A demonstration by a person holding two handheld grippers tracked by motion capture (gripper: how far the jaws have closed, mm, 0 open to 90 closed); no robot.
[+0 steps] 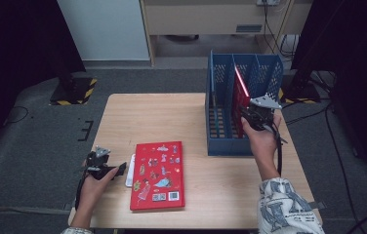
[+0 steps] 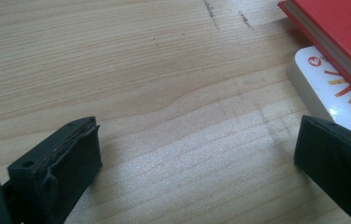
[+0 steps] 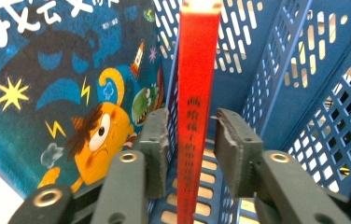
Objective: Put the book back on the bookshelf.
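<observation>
A blue slotted file rack [image 1: 219,124] stands at the table's right rear. In its middle slot a thin red book [image 1: 240,92] stands on edge and leans to the left. My right gripper [image 1: 245,114] is at the rack's front, its jaws closed on either side of the red book's spine [image 3: 193,70]. A blue picture book [image 3: 47,93] stands in the slot to the left. My left gripper [image 1: 118,170] rests low at the table's front left, open over bare wood [image 2: 197,154].
A large red book [image 1: 158,174] lies flat near the table's front middle, on top of a white booklet [image 1: 130,170] that sticks out on its left. Both are close to my left gripper's right jaw, red book [image 2: 337,28] and white booklet [image 2: 332,93].
</observation>
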